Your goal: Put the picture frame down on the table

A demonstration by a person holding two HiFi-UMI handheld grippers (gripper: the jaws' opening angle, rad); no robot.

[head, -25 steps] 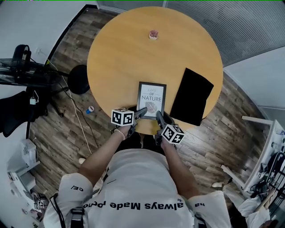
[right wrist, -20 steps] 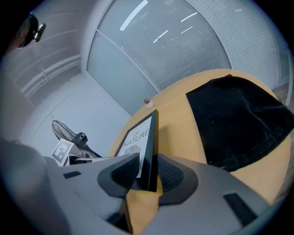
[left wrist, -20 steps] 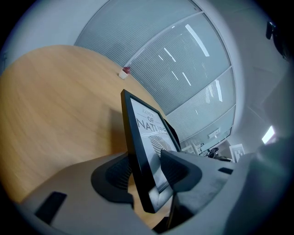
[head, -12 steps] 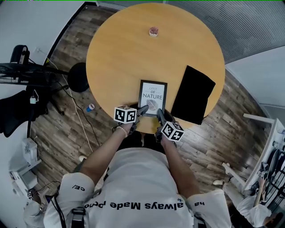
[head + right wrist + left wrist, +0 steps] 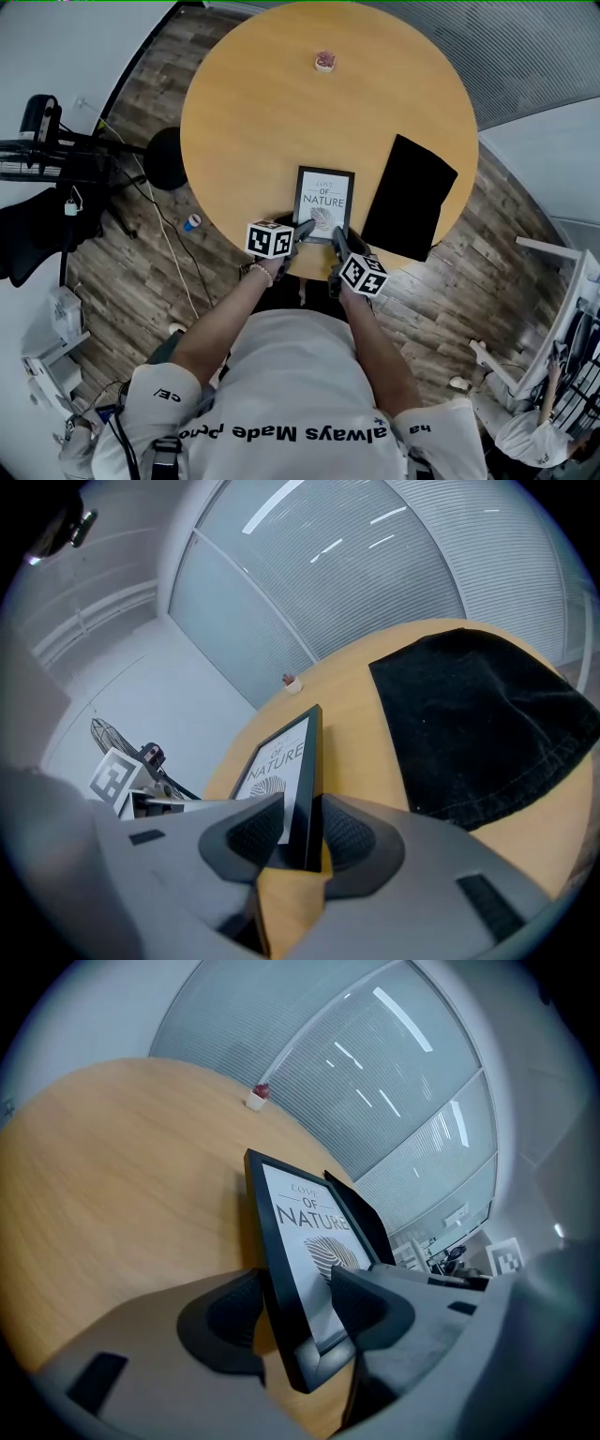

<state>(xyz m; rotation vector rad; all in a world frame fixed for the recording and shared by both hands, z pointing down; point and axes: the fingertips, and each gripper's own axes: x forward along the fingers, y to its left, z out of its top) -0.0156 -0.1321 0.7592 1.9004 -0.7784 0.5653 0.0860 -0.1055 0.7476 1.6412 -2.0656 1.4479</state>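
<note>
Head view: frame (image 5: 323, 200) rests on table (image 5: 272, 112), its long axis running straight ahead of both grippers. Left gripper (image 5: 302, 230) straddles the near-left corner, jaws just opening, pads slack. Right gripper (image 5: 337, 238) pinches the near-right corner.

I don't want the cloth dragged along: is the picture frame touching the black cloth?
Apart. The head view shows a strip of bare table between the picture frame and the black cloth.

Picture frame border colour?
Black. The picture frame shows best in the left gripper view.
</note>
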